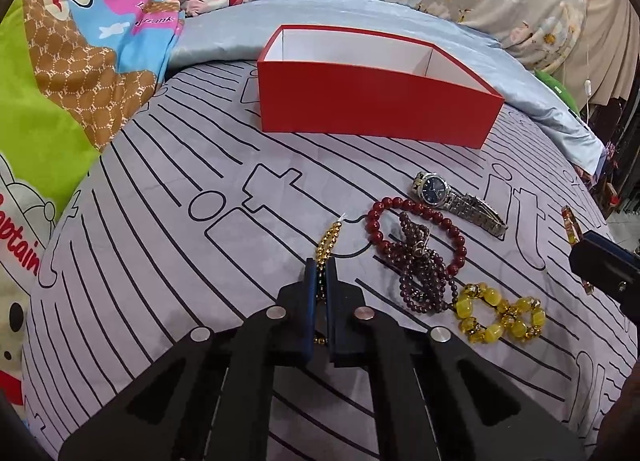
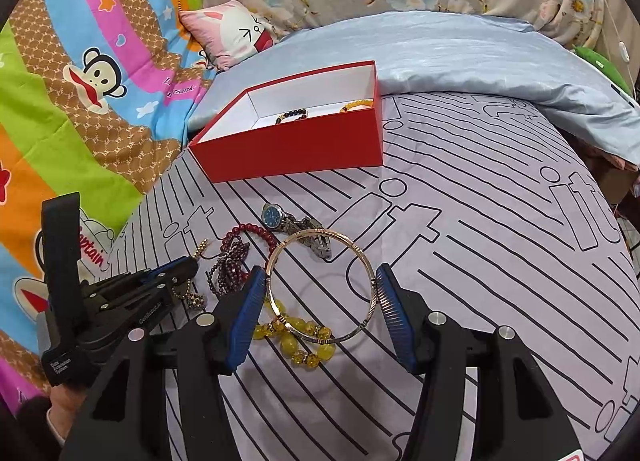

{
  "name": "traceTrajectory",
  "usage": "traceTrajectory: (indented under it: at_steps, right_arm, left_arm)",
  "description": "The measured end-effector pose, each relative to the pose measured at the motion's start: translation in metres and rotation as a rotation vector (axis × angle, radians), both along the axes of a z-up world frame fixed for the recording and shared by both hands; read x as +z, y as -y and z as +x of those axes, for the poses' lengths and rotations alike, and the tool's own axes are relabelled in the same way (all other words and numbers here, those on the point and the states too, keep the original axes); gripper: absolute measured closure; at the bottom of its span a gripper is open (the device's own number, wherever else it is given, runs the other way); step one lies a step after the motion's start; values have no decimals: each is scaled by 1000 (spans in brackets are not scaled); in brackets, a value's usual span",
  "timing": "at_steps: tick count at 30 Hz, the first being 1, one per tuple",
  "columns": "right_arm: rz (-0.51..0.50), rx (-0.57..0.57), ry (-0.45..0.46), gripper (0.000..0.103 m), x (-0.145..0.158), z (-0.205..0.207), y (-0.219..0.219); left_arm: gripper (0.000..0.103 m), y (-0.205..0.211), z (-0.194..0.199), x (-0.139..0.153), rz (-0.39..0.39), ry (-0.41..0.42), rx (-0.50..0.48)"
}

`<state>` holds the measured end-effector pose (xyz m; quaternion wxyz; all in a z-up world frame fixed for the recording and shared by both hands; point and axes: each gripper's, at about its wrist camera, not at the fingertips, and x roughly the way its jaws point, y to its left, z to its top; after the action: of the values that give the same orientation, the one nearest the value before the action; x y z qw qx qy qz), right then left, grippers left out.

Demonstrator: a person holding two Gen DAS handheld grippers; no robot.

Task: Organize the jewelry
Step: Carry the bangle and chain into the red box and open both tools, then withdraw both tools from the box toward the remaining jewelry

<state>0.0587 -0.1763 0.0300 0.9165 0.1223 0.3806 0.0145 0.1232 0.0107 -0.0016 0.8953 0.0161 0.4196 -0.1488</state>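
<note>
My left gripper (image 1: 320, 263) is shut on a gold bead bracelet (image 1: 330, 239) low over the bedsheet; its beads stick out past the fingertips. From the right wrist view, that gripper (image 2: 192, 265) sits at the left with the gold beads (image 2: 202, 247) trailing from it. My right gripper (image 2: 320, 273) is shut on a gold bangle (image 2: 321, 232), gripped across its width and lifted off the sheet. A red box (image 1: 376, 105) stands behind, open-topped. Inside the box (image 2: 288, 149) lie a dark bead bracelet (image 2: 292, 115) and an orange-yellow one (image 2: 358, 104).
On the striped sheet lie a steel watch (image 1: 456, 197), a red bead bracelet (image 1: 416, 237), a dark purple bead strand (image 1: 424, 273) and a yellow bead bracelet (image 1: 500, 317). A cartoon quilt (image 2: 80, 109) borders the left; a blue blanket (image 2: 460, 61) and pillows lie behind the box.
</note>
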Motion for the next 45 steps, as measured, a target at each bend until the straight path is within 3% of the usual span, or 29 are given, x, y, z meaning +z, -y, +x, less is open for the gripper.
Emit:
traceTrajectory:
  at_steps: [15, 21, 25, 32, 40, 42, 43, 44, 45]
  right_arm:
    - [8, 34, 68, 48, 33, 3, -2]
    - [-1, 59, 122, 48, 65, 43, 5]
    - [-10, 65, 142, 48, 79, 85, 8]
    - [-12, 57, 99, 48, 65, 156, 16]
    - [-54, 64, 45, 48, 33, 194, 14]
    - [-73, 44, 49, 46, 29, 196, 15]
    - [-71, 43, 53, 44, 29, 196, 16]
    - [-66, 38, 56, 41, 30, 195, 18]
    - [-63, 31, 63, 39, 32, 192, 19]
  left_arm:
    - [100, -11, -12, 75, -118, 82, -34]
    - [100, 1, 26, 119, -106, 178, -40]
    - [100, 15, 68, 132, -91, 207, -38]
    - [100, 36, 129, 114, -64, 164, -33]
    - [99, 53, 165, 77, -33, 107, -27]
    - [84, 52, 170, 71, -27, 98, 6]
    - [59, 51, 170, 69, -21, 99, 27]
    - [46, 47, 168, 70, -20, 115, 49]
    - [45, 44, 164, 72, -23, 135, 57]
